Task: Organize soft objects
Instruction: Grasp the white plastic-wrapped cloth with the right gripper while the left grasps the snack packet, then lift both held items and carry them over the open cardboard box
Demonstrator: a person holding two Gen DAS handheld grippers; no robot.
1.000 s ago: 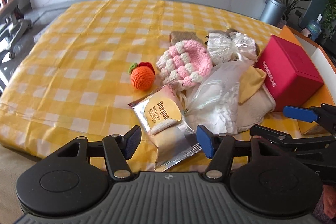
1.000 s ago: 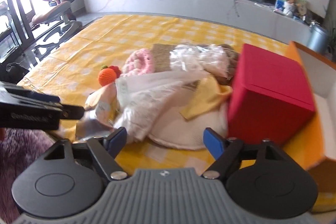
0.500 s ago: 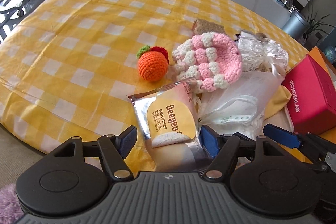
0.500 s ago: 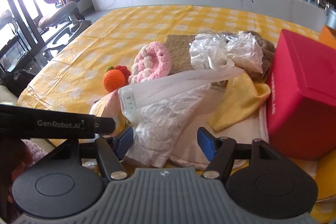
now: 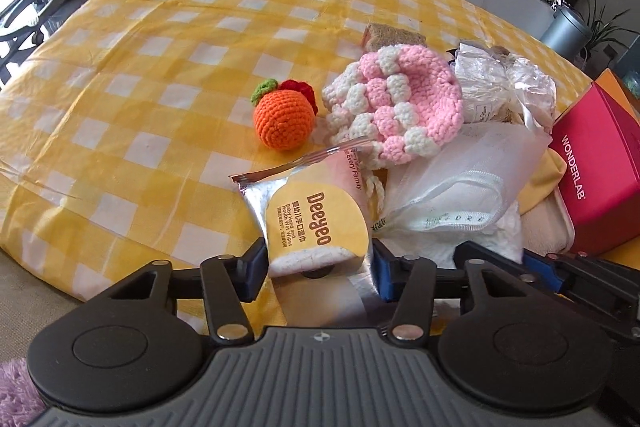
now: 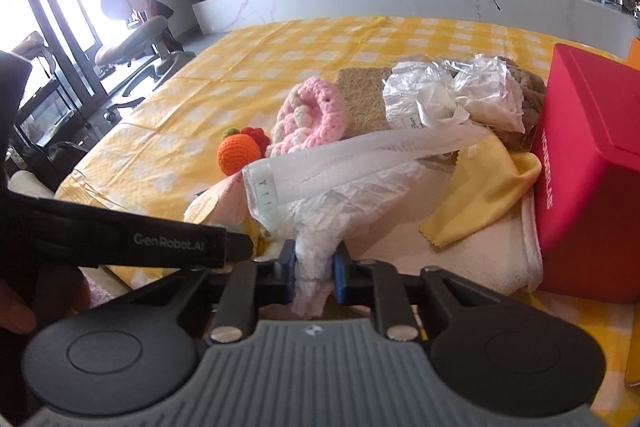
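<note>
My right gripper (image 6: pixel 314 277) has closed since half a second ago: its blue pads now pinch the near end of the white mesh bag (image 6: pixel 340 183), where earlier they stood spread with the bag lying loose between them. My left gripper (image 5: pixel 316 269) has advanced; its pads now sit against both sides of the Deeyeo wipes pack (image 5: pixel 316 223), though I cannot tell whether they actually clamp it. Count of soft items on the yellow checked cloth (image 5: pixel 160 75), all bunched at its right near side: one wipes pack, one mesh bag touching it, one orange crochet fruit (image 5: pixel 284 121), one pink-and-white crochet piece (image 5: pixel 400 107), one yellow cloth (image 6: pixel 488 195) over one cream pad (image 6: pixel 440 259), two crinkled clear packets (image 6: pixel 452 95), one brown scouring pad (image 6: pixel 362 97). One red box (image 6: pixel 592 163) stands on the pad's right edge.
</note>
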